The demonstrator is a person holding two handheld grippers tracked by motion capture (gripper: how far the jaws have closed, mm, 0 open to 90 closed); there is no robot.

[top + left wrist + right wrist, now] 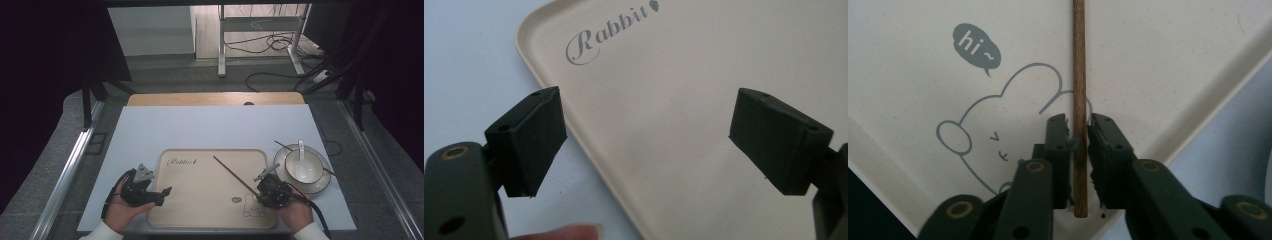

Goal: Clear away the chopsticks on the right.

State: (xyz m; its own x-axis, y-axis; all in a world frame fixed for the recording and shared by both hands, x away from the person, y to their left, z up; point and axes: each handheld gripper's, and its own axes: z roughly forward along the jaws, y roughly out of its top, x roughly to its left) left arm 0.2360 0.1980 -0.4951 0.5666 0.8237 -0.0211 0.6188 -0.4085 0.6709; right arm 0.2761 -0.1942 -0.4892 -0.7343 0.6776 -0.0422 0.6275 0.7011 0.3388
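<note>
A brown chopstick point(232, 174) lies slanted on the beige rabbit-print tray point(200, 200). My right gripper point(261, 192) sits low at its near end. In the right gripper view the chopstick point(1079, 75) runs straight up between the jaws of the right gripper point(1079, 125), which stand narrowly open with slim gaps on both sides; the stick rests on the tray point(1158, 65). My left gripper point(160, 187) hovers at the tray's left edge. In its own view the left gripper point(649, 135) is wide open over the tray point(699, 75), nothing between the jaws.
To the right of the tray, a plate point(320, 185) carries a white bowl point(303, 170) with a white spoon point(301, 150). A second chopstick point(284, 145) lies across that plate. Everything sits on a pale mat point(200, 130) over a wooden table.
</note>
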